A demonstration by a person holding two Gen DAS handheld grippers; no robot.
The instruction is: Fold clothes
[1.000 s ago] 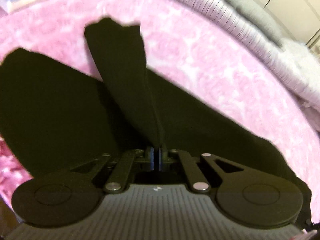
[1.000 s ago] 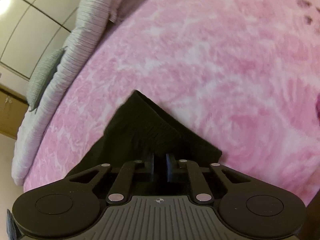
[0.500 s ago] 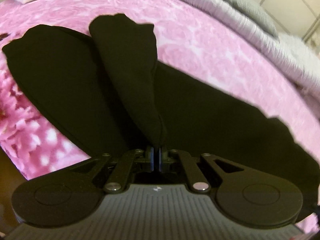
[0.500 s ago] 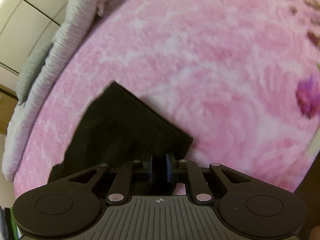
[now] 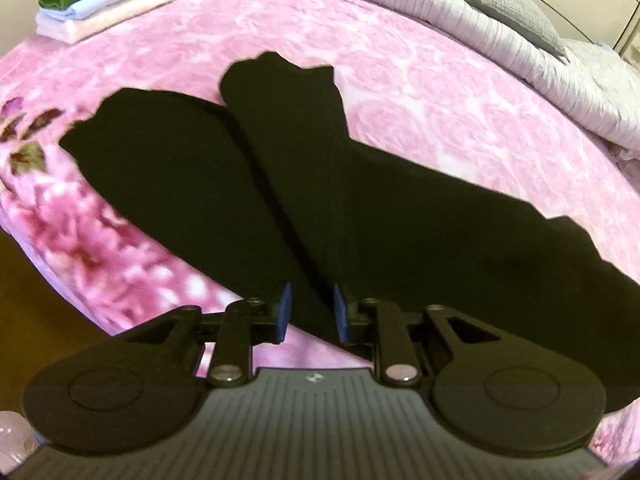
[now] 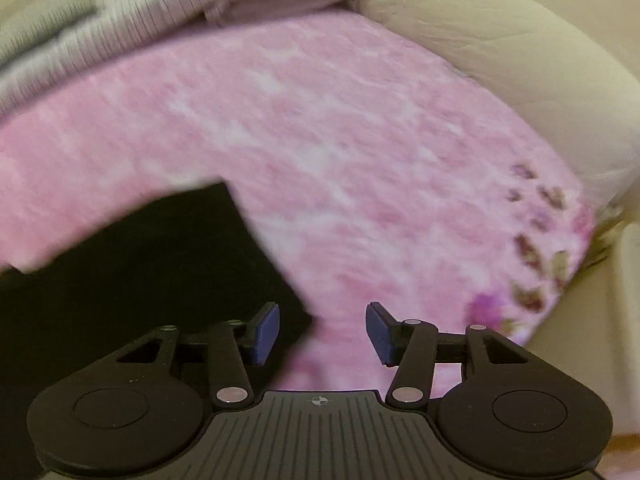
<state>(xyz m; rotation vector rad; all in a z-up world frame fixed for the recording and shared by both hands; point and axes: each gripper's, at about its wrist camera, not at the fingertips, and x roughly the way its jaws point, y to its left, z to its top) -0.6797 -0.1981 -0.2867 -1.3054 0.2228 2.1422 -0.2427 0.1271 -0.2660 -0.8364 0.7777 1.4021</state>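
— Where do we stand?

— Our black garment (image 5: 360,208) lies spread on the pink bed cover (image 5: 420,92), one long panel laid over the rest. The left gripper (image 5: 309,312) has its jaws parted, straddling that panel's near end; the right gripper (image 6: 322,330) is wide open beside a corner.

— Risks?

— The knit is soft and limp, and the plush fleece grips it. If we snag a layer, the fold could drag askew toward the bed's edge.

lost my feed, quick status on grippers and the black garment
Left gripper open, straddling a fold. Right gripper open, empty. Black garment flat on pink blanket. Nothing in the way.
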